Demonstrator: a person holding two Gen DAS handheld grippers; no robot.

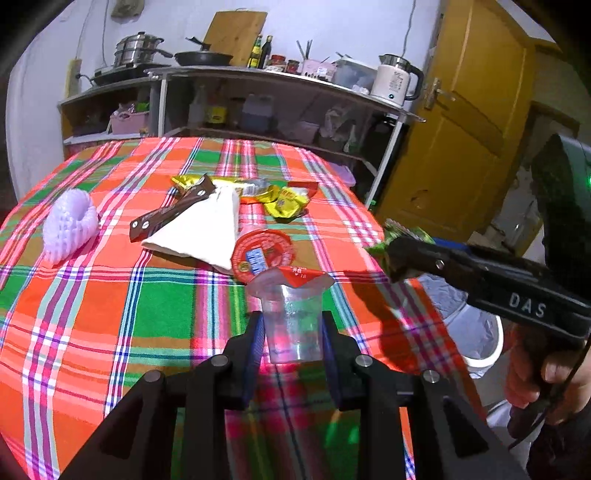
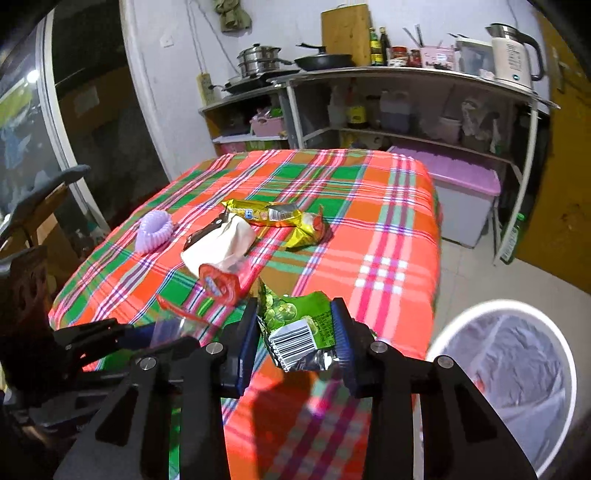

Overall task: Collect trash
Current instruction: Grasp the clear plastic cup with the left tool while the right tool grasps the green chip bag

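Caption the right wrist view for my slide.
Right gripper clamps a green snack wrapper beside the lined bin, litter remaining on the plaid tablecloth.

My view takes in a table under a plaid cloth (image 2: 388,206) of orange, green and pink. Behind it I see a pale wall (image 2: 170,92) and a metal shelf unit (image 2: 406,74) carrying a stacked steamer pot (image 2: 258,59), a black pan (image 2: 325,61), a wooden board (image 2: 345,33), bottles and a white kettle (image 2: 511,55). A lilac-lidded bin (image 2: 461,195) stands on the pale tiled floor (image 2: 480,273). To my right is a yellow door (image 1: 461,122); to my left, a dark window (image 2: 33,110).
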